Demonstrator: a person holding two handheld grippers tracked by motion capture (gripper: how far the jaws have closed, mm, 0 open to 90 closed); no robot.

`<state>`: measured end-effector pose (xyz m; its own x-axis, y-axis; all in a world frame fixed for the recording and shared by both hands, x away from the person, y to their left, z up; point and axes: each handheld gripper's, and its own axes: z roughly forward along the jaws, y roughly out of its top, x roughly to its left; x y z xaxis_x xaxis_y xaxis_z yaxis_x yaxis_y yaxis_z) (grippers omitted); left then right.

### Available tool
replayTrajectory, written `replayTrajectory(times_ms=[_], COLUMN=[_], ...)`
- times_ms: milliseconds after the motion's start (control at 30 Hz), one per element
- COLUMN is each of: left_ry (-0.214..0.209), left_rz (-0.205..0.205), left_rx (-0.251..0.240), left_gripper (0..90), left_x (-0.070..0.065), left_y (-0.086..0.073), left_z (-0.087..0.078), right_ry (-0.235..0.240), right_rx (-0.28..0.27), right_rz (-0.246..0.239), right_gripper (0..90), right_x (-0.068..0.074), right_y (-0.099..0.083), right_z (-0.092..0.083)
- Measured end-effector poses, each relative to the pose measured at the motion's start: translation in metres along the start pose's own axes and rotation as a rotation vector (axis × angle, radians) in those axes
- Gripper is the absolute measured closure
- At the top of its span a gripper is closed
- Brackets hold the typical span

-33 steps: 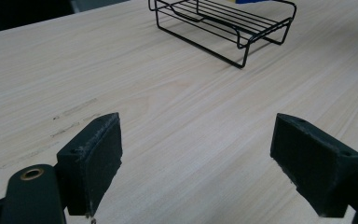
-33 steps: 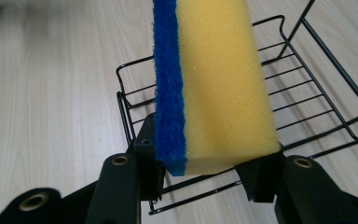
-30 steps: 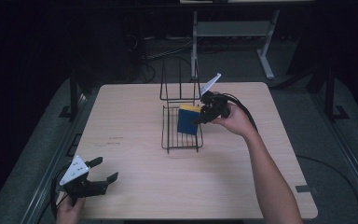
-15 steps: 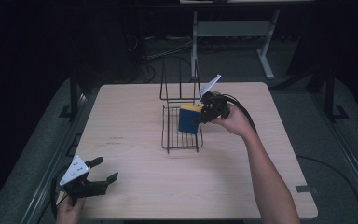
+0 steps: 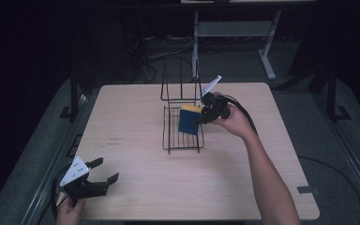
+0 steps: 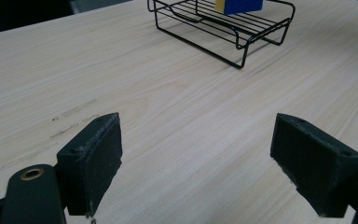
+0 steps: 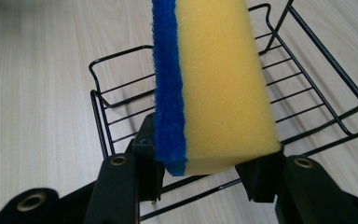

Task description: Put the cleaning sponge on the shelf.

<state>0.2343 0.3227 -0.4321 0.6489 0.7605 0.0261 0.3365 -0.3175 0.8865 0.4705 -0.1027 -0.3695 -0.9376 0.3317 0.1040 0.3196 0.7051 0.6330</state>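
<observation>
High view, right gripper (image 5: 201, 118) clamping sponge (image 5: 188, 121) over wire rack (image 5: 183, 140), left gripper (image 5: 104, 171) wide apart, bare table (image 5: 136, 112) between

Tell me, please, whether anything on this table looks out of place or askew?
Nothing is spilled or damaged. The sponge stands on edge over the wire rack because the right gripper clamps it; the left gripper waits open.

No readable text, label or number anywhere — none at all.
</observation>
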Motion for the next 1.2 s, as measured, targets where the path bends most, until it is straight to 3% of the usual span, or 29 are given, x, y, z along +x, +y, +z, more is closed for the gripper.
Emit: replayTrajectory(times_ms=[467,967,1200], left_ry=[-0.001,-0.002,-0.005], left_rz=[0.0,0.002,0.001], left_rx=[0.001,0.003,0.002], left_gripper=[16.1,16.1,16.1], left_x=[0.0,-0.001,-0.001], left_y=[0.0,0.0,0.0], left_z=[0.0,0.0,0.001], right_ry=[0.014,0.01,0.005], right_rx=[0.024,0.028,0.033], right_rz=[-0.007,-0.011,0.001], right_gripper=[55.2,54.5,47.9], right_x=[0.002,0.003,0.002], right_y=[0.002,0.002,0.001], right_z=[0.012,0.012,0.013])
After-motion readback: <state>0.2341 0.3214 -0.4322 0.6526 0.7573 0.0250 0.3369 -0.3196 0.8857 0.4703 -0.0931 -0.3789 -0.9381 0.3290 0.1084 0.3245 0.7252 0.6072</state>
